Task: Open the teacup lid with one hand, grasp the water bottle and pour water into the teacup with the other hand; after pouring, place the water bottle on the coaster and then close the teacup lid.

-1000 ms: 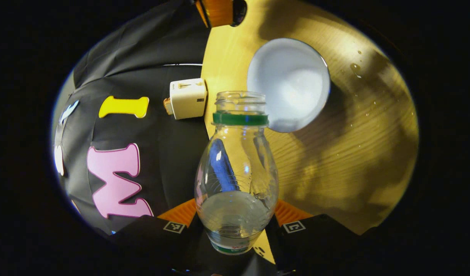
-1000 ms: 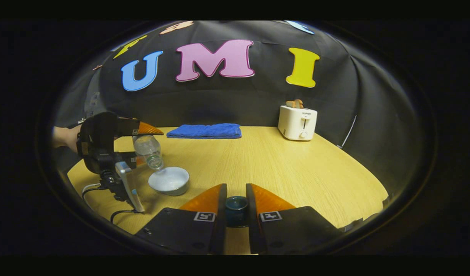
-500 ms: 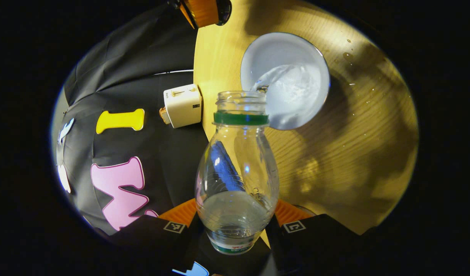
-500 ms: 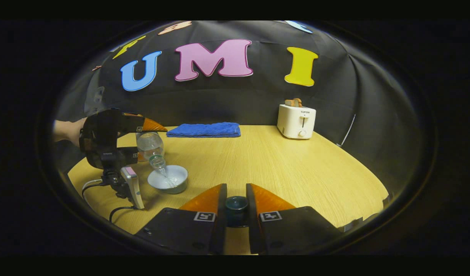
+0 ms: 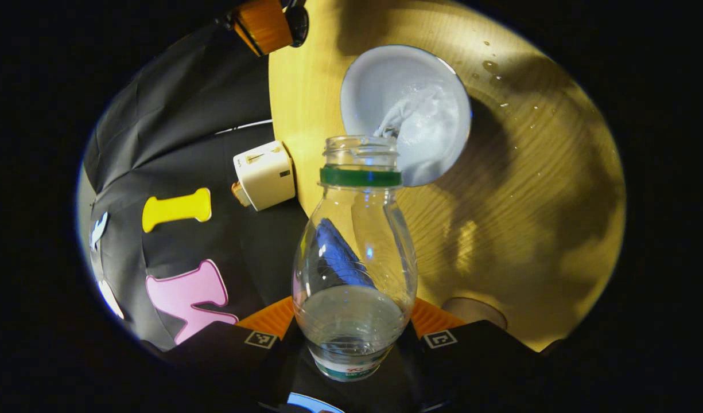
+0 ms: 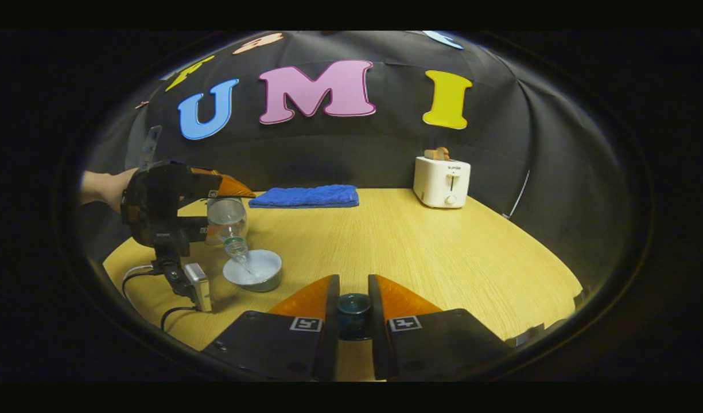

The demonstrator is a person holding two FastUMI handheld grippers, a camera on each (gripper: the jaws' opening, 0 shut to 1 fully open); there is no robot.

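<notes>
The left gripper (image 5: pixel 351 338) clamps both fingers on the base of the water bottle (image 5: pixel 354 269), which is tipped mouth-down over the white teacup (image 5: pixel 406 112) so that a stream of water falls into it. The right gripper (image 6: pixel 353 304), nearer the table's front edge than the teacup, pinches the dark teal knob of the teacup lid (image 6: pixel 353 307) between its orange fingers. Beyond the teacup on the wooden table (image 6: pixel 420 252) lies a blue towel (image 6: pixel 305 195), with a white toaster (image 6: pixel 443 182) off to its right.
</notes>
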